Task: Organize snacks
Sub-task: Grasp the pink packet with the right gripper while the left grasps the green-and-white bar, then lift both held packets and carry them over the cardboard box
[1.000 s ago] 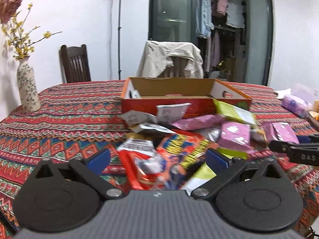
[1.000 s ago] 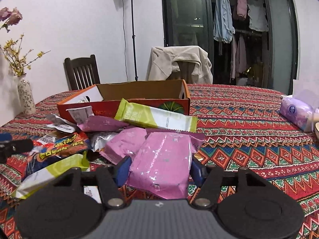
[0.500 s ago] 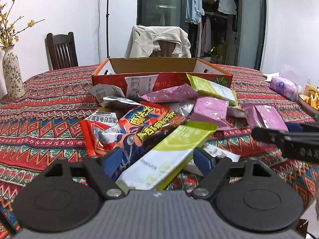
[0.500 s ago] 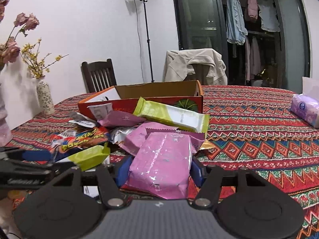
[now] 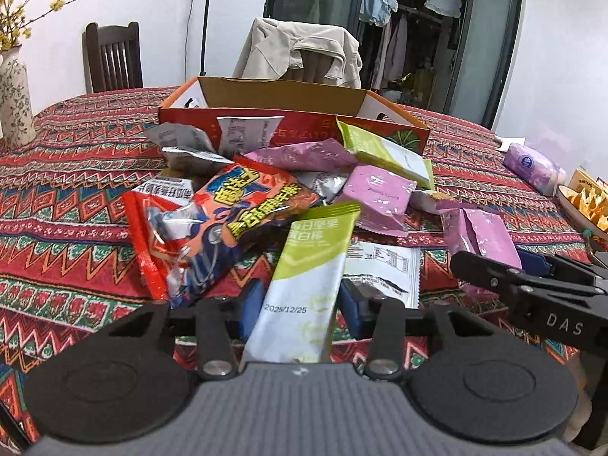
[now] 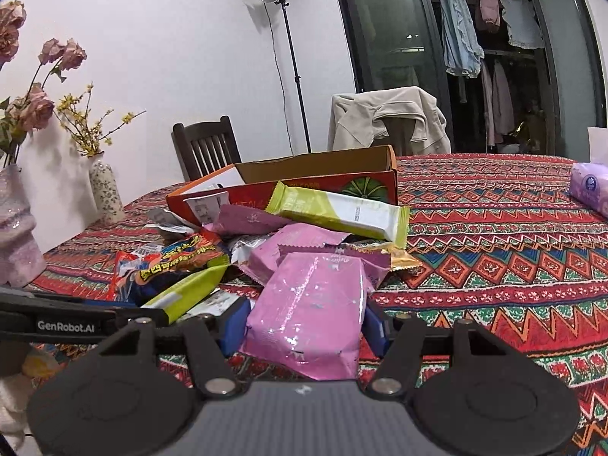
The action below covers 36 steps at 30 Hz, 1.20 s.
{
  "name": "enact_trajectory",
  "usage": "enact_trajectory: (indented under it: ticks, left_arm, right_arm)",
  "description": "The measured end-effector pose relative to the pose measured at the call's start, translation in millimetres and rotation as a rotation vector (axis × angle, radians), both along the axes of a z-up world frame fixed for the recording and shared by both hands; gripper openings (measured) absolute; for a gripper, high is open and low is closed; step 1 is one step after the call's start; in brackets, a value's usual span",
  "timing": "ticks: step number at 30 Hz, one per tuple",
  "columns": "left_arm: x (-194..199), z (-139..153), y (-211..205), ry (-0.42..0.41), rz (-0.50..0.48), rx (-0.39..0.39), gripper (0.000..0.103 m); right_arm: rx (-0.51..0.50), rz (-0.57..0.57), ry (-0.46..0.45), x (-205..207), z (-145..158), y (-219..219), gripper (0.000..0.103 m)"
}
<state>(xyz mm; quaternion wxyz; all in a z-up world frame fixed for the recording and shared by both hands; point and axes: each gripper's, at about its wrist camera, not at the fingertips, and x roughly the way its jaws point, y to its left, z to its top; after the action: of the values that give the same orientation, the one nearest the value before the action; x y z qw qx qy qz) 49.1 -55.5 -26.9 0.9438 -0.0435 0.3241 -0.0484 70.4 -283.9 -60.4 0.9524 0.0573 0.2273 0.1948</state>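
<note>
The left hand-held gripper (image 5: 300,306), wide open a second earlier over the red and orange packets, had come round a long lime-green and white snack bar wrapper (image 5: 309,277) and its jaws were closing, the blue pads (image 5: 250,304) close beside the wrapper's edges though contact could not be confirmed. That suggested the bar was the next item to be lifted. The right hand-held gripper (image 6: 304,326) kept its earlier, half-wide hold on a shiny pink foil snack pouch (image 6: 309,304), pads against both sides. Just behind both, on the surface (image 5: 76,205) with its red zigzag-patterned cloth, lay the unsorted heap: a crumpled orange and blue printed packet (image 5: 247,205), more pink pouches (image 5: 376,193), a second green and white bar (image 6: 338,214) and some silver-white sachets (image 5: 182,140). Behind the heap, touching its far edge, stood the shallow red cardboard box with a brown inside (image 5: 281,95); its floor was mostly hidden, so its contents could not be told. Little sorting looked done.
</note>
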Motion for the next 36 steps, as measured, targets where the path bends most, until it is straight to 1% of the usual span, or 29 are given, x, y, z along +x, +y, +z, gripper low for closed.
enact_trajectory:
  ticks: [2,7,9,11,14,16,28,36]
  left_arm:
    - [4,0,-3,0.005,0.007,0.005,0.045]
    - [15,-7,-6,0.03,0.034,-0.018,0.047]
    - [17,-9,-8,0.026,0.037,-0.013,0.047]
    - [16,-9,-9,0.021,0.038,-0.01,0.045]
    - [15,-9,-9,0.017,0.027,-0.028,0.041]
    - [14,-9,-8,0.012,0.027,-0.03,0.041]
    - [1,2,3,-0.047,0.016,-0.057,0.04]
    - [-5,18,14,-0.107,0.002,-0.081,0.039]
  right_arm:
    - [0.003,0.002,0.001,0,-1,-2,0.062]
    - [0.003,-0.003,0.002,3,-1,-6,0.062]
    - [0.002,-0.008,0.001,4,-1,-8,0.062]
    - [0.003,-0.01,0.001,4,-1,-8,0.062]
    - [0.003,-0.012,0.002,5,-1,-8,0.061]
    - [0.002,-0.012,0.002,4,-1,-7,0.061]
    - [-0.03,-0.025,-0.014,-1,7,4,0.062]
    - [-0.049,-0.046,-0.044,-5,20,11,0.062]
